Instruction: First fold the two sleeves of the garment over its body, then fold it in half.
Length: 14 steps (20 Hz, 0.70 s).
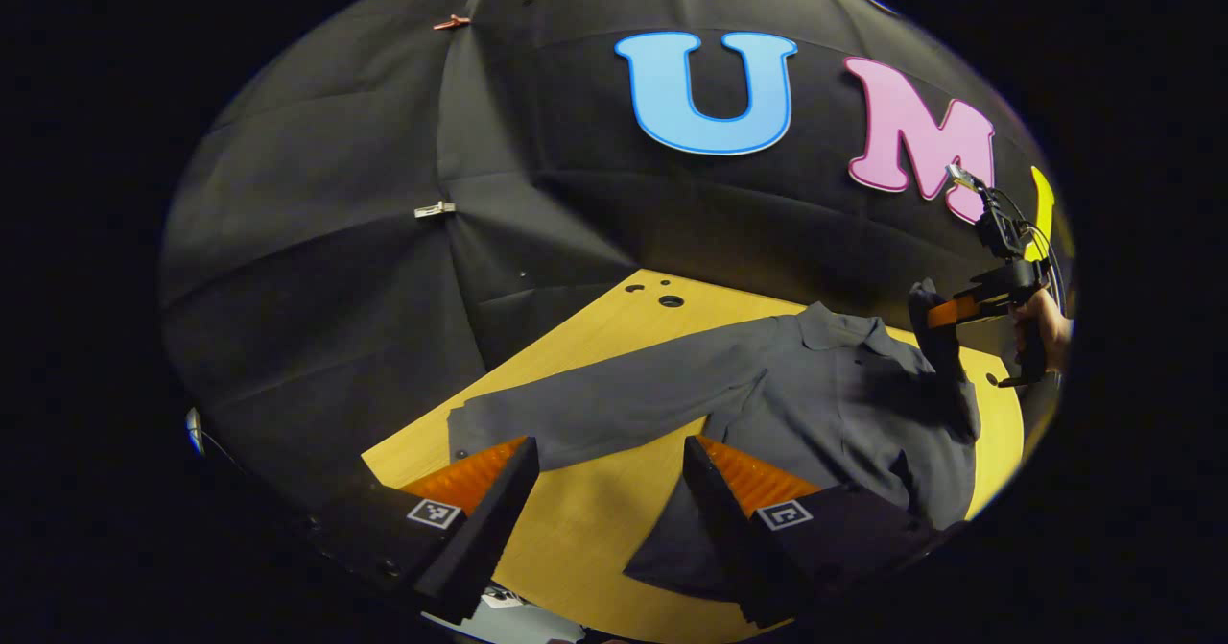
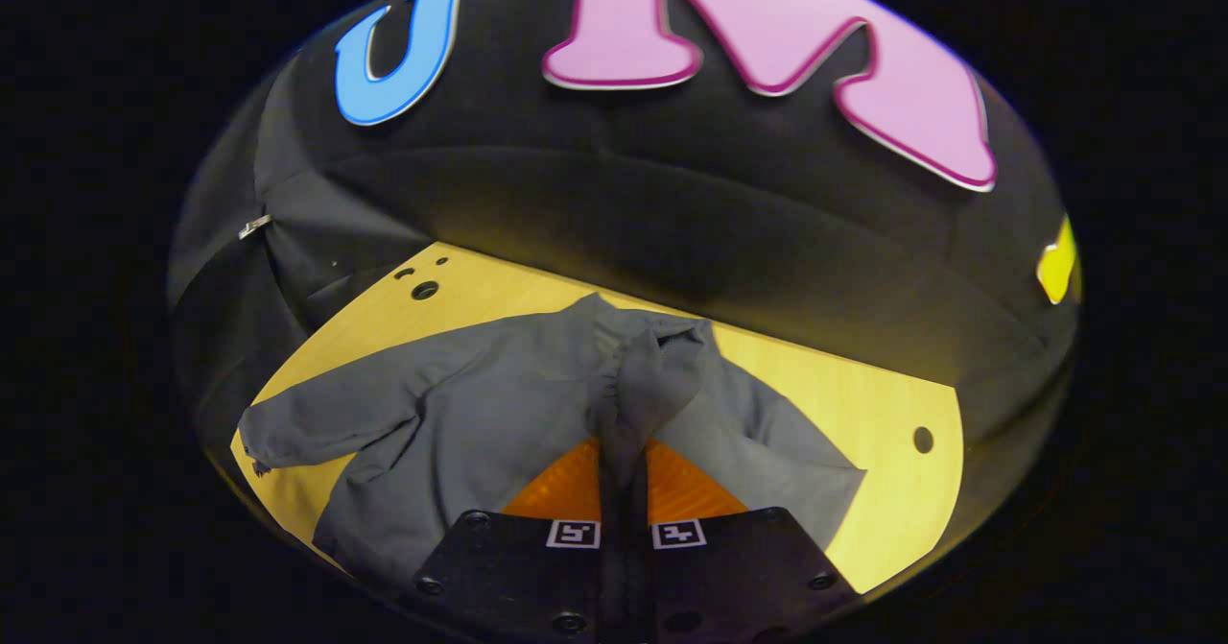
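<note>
Yellow table [image 1: 595, 519]; grey garment [image 1: 815, 404] flat, one sleeve [image 2: 652, 375] seemingly claw-lifted.

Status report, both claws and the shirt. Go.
Left claw open above the table. Right claw shut on the right sleeve, lifted over the grey shirt. Left sleeve still spread flat.

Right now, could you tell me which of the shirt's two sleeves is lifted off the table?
The sleeve pinched in the right gripper; the other sleeve lies flat, outstretched.

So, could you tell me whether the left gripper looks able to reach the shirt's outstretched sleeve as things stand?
Probably yes. The left gripper hangs open just above the grey sleeve, which lies flat on the wooden table with nothing between them.
</note>
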### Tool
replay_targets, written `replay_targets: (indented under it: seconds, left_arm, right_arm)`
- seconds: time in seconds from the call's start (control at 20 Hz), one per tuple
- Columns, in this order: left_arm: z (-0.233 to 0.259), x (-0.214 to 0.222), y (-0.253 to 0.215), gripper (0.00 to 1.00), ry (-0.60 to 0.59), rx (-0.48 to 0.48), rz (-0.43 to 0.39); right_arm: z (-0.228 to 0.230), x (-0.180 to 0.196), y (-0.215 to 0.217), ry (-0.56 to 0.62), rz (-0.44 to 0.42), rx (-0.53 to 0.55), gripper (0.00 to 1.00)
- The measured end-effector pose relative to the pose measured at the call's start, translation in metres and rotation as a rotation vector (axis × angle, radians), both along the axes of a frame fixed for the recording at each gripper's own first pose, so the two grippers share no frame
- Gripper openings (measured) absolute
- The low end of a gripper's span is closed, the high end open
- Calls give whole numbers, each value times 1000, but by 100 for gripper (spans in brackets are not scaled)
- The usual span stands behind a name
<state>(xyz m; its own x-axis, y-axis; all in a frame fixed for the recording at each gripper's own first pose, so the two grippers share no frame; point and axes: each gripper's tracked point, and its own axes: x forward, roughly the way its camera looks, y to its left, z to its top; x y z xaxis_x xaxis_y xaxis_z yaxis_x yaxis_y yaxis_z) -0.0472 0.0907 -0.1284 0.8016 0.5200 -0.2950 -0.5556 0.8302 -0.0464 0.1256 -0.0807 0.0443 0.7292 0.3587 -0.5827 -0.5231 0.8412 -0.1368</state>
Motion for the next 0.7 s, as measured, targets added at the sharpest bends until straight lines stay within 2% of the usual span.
replay_targets:
  seconds: [0.2,0.4,0.7]
  left_arm:
    - [-1,-12,10,96,-6,-14,75]
    - [-1,-20,13,96,-6,-14,127]
    - [4,-23,16,96,-6,3,119]
  right_arm:
    - [-32,0,57,39,74,-7,5]
    - [-59,-10,105,91,134,35,5]
    - [-80,-19,145,141,149,93,8]
